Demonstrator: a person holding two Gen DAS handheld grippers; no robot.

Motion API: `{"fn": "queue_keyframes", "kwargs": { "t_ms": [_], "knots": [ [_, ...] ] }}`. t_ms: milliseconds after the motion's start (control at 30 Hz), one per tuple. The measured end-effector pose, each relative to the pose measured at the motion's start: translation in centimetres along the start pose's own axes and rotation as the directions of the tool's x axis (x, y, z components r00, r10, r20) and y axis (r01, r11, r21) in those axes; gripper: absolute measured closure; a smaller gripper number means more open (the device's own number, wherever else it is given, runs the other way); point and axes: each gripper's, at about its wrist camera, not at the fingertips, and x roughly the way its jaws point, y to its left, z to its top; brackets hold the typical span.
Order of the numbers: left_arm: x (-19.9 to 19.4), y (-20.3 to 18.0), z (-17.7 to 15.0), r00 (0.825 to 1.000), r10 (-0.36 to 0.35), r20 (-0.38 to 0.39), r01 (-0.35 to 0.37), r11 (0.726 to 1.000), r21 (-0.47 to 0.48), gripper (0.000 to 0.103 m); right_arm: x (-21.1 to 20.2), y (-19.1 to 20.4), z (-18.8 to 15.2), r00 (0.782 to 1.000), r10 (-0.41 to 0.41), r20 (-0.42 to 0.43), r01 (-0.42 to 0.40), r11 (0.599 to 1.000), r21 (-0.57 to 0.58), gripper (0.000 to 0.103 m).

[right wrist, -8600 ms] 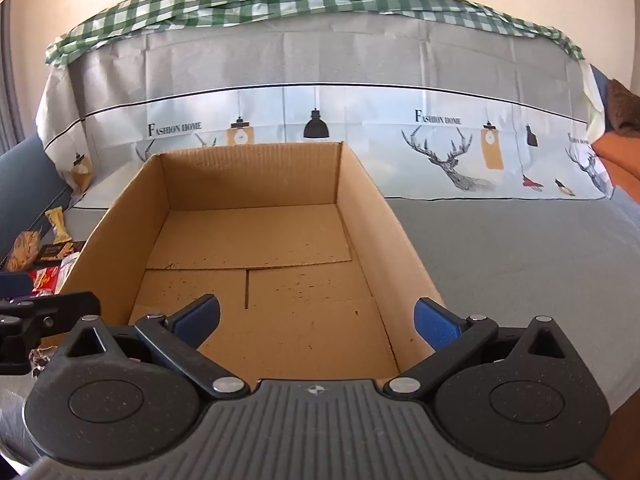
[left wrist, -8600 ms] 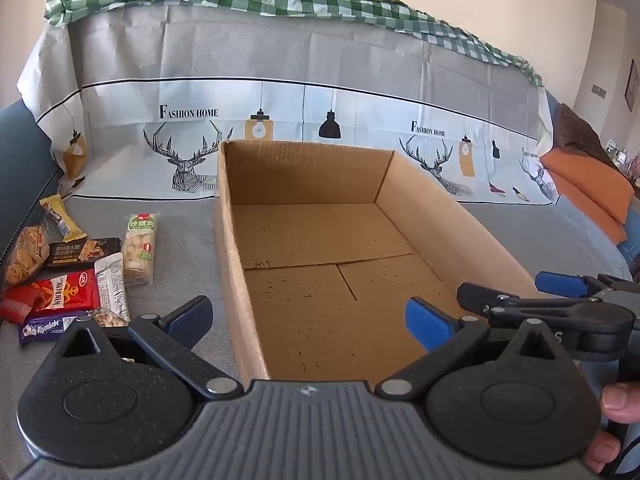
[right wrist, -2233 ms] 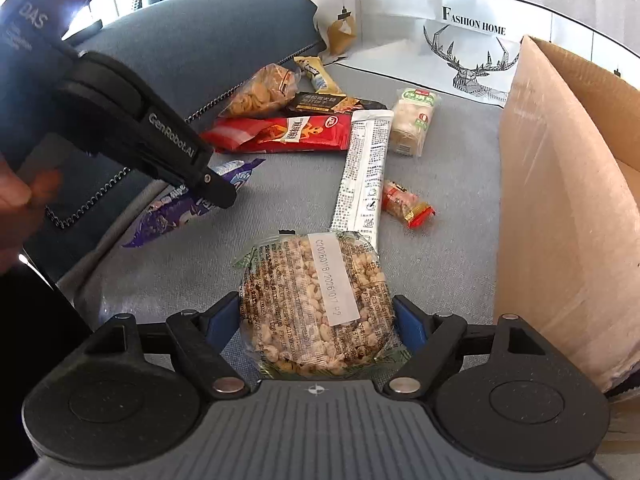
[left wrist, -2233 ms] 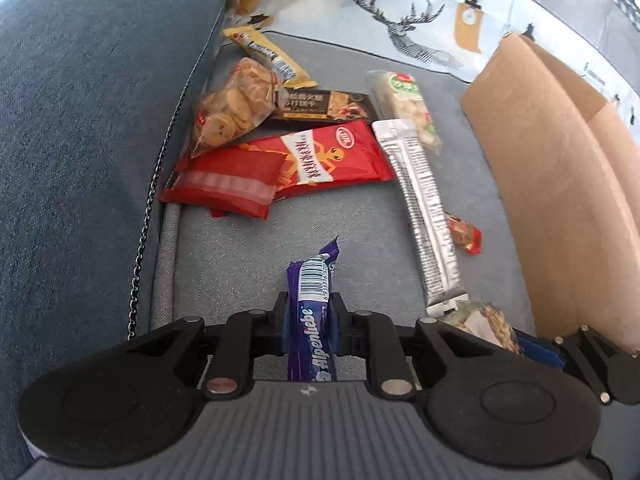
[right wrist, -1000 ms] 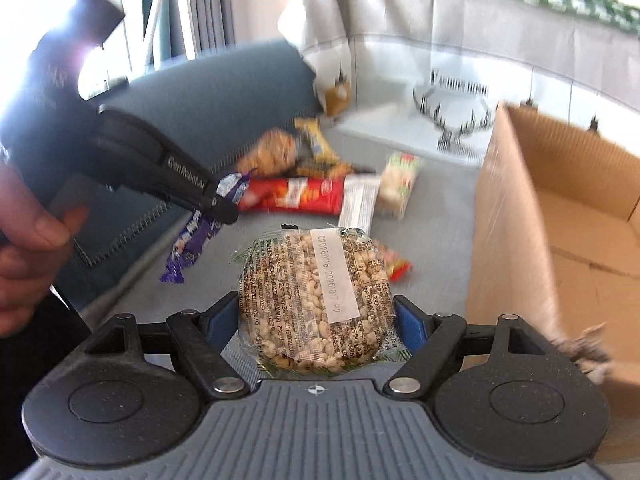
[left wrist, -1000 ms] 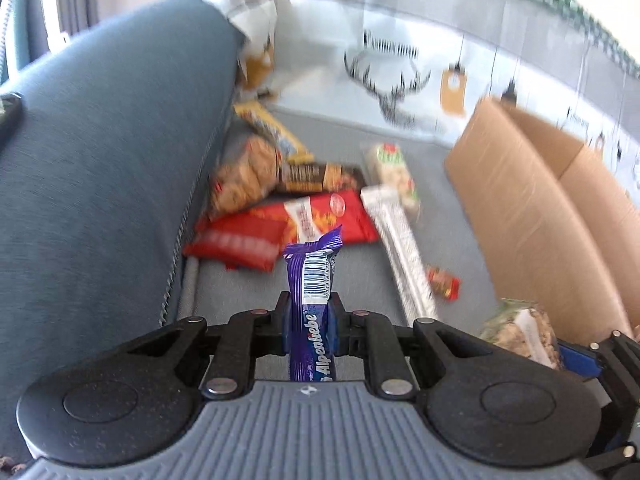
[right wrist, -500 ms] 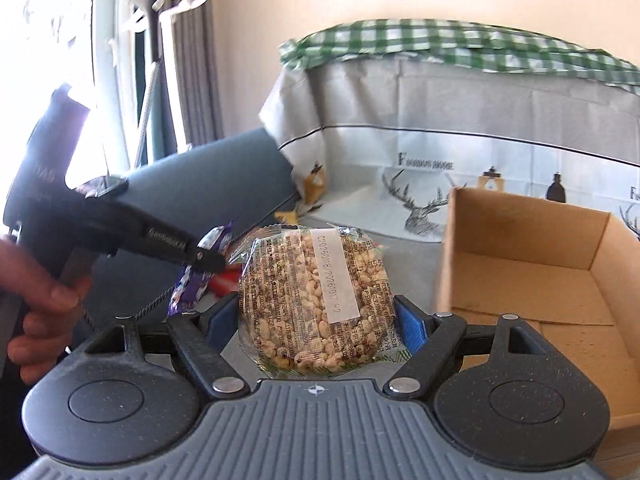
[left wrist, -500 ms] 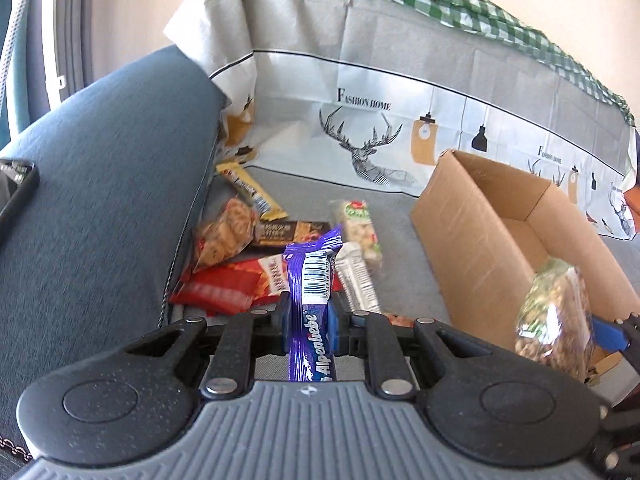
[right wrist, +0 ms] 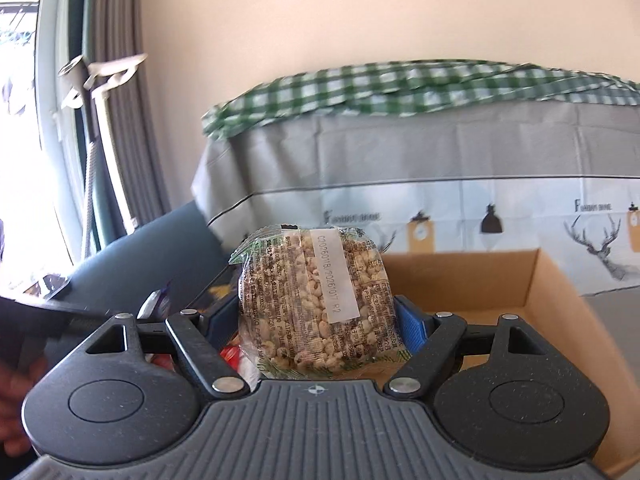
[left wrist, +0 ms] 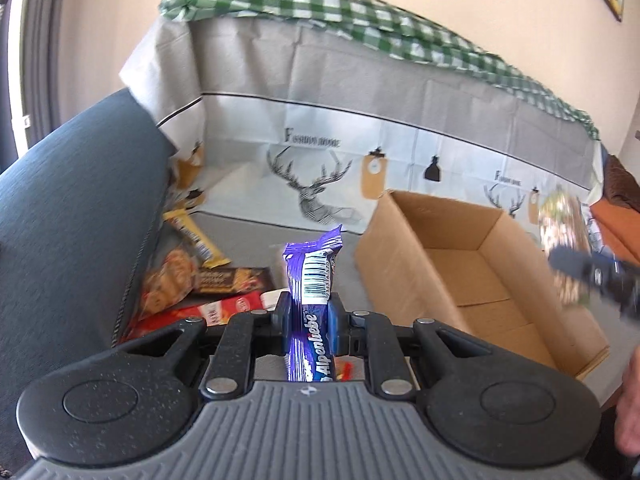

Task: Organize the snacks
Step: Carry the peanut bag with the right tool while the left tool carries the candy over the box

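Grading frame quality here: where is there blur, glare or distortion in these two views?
Left wrist view: the purple candy bar in the jaws is sharp, the right gripper and its puffed-grain cake at the right edge are smeared, and fisheye bends the cardboard box. Right wrist view: the puffed-grain cake is crisp, the window is blown out, the checked cloth slightly blurred.

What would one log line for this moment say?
left tongs: shut on purple bar | right tongs: shut on puffed-grain cake | cardboard box: empty | phase: carrying both
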Motion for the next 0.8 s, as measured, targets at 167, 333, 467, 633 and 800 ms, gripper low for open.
{"fn": "queue_keyframes", "kwargs": {
  "t_ms": [167,333,467,633,800],
  "knots": [
    [0.9,-1.3,0.6,0.999,-0.030,0.016,0.030,1.000,0.006,0.085,0.3,-3.8,0.9,0.996,-0.074,0.039,0.075,0.997,-0.021,0.022],
    [1.8,-2.0,1.0,0.990,-0.125,0.059,0.128,0.991,-0.038,0.085,0.4,-7.3,-0.2,0.991,-0.133,0.011,0.132,0.988,0.086,0.022],
    [2.8,-3.7,1.0,0.987,-0.152,0.053,0.153,0.988,-0.016,0.085,0.1,-8.5,-0.4,0.988,-0.157,0.014,0.155,0.984,0.090,0.022],
    [3.1,-6.2,0.8,0.978,-0.196,0.072,0.193,0.980,0.046,0.085,0.4,-9.7,-0.6,0.982,-0.186,-0.009,0.186,0.980,0.070,0.022],
    [3.8,-9.4,0.8,0.964,-0.261,0.047,0.256,0.962,0.095,0.085,0.3,-11.0,-0.6,0.976,-0.217,-0.018,0.217,0.974,0.070,0.022]
  ]
}}
